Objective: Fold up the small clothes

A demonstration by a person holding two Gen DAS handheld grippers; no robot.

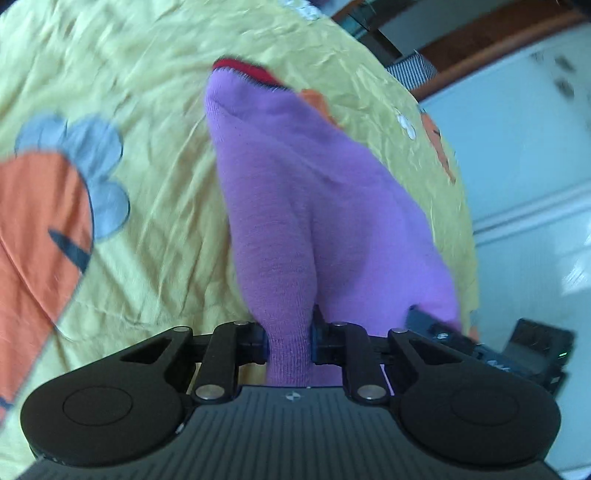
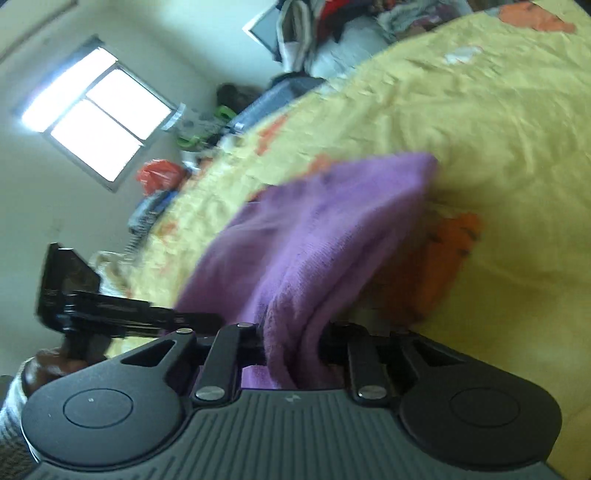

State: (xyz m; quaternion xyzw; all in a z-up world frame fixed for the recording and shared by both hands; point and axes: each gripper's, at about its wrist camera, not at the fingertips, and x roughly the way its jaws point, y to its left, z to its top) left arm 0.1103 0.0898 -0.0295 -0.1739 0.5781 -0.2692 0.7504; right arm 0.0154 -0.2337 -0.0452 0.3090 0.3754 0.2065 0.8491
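Note:
A small purple knit garment point(image 1: 303, 192) with a red trim at its far edge hangs over the yellow bed sheet point(image 1: 155, 74). My left gripper point(image 1: 289, 343) is shut on a bunched fold of its near edge. In the right wrist view the same purple garment point(image 2: 325, 236) stretches away from my right gripper point(image 2: 291, 350), which is shut on another gathered part of it. The other gripper shows in each view: at the lower right point(image 1: 517, 350) and at the left point(image 2: 92, 310), where a hand holds it. Both views are blurred by motion.
The sheet carries orange and grey carrot prints point(image 1: 48, 206). A white cupboard point(image 1: 524, 155) stands beyond the bed's right edge. A window point(image 2: 96, 110), a pile of clothes point(image 2: 332, 29) and floor clutter point(image 2: 162, 177) lie past the bed's far side.

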